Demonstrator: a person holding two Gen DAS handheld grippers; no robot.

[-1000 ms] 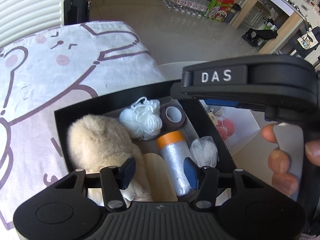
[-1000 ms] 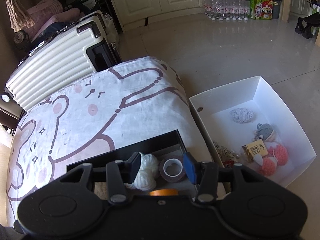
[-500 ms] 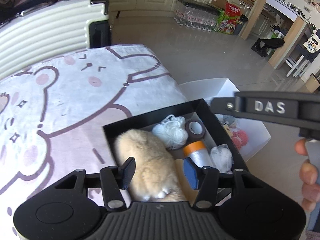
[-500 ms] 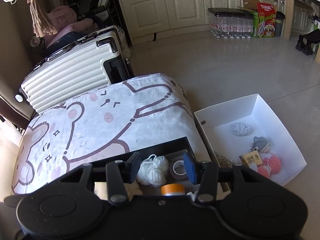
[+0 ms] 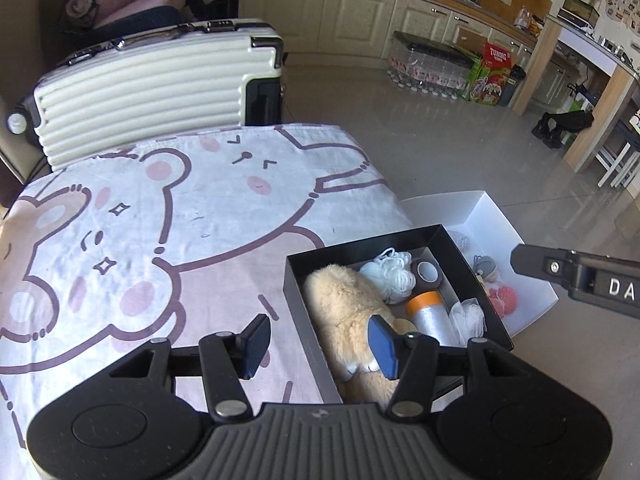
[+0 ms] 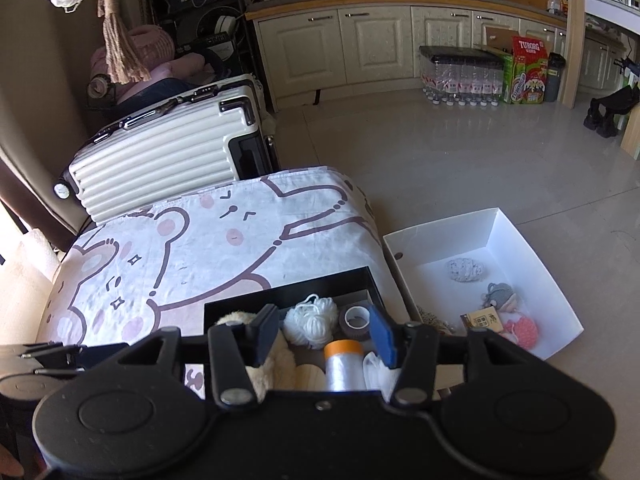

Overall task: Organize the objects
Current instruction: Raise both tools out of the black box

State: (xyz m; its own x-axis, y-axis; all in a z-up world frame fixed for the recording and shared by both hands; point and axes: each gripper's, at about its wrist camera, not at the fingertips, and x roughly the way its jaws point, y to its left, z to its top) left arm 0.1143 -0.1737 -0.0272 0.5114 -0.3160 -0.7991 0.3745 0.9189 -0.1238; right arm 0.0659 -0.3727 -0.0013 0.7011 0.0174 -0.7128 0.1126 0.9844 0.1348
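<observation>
Gaping empty, both grippers, left (image 5: 316, 346) and right (image 6: 325, 334), overlook one black box (image 5: 362, 246) holding perhaps six items.

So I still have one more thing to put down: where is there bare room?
The bear-print cloth is bare from the suitcase down to the black box. The white box has bare floor along its far wall. The black box is crowded: plush toy, yarn, tape, orange-capped roll.
</observation>
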